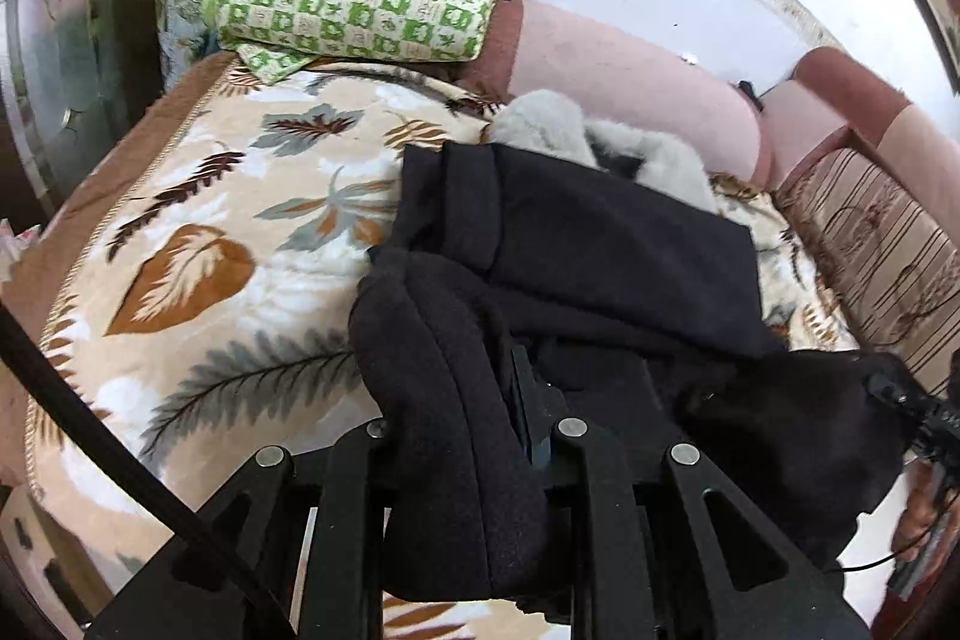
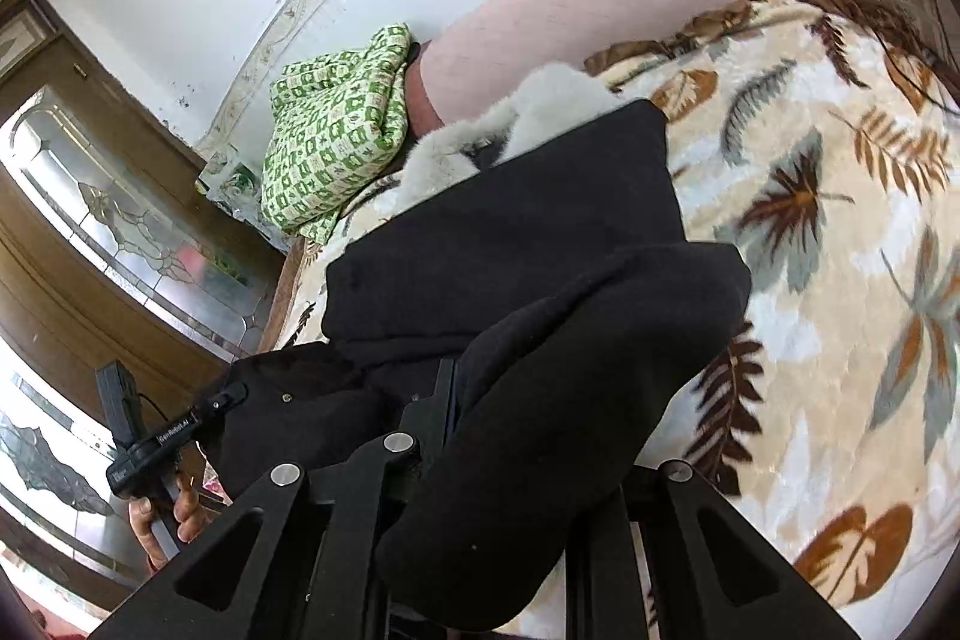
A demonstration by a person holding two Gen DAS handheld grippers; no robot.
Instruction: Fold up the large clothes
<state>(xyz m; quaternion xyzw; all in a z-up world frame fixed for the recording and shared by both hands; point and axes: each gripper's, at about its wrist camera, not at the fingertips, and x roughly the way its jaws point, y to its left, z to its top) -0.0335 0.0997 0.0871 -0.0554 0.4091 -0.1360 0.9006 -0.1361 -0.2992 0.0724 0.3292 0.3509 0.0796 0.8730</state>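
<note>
The black coat (image 1: 600,244) with grey fur collar (image 1: 540,124) lies on the leaf-patterned blanket (image 1: 198,244) of the bed. Left gripper (image 1: 474,436) and right gripper (image 2: 480,436) each pinch its hem between closed fingers.

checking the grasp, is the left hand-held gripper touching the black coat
Touching: the left wrist view shows the black coat bunched between the left hand-held gripper fingers.
</note>
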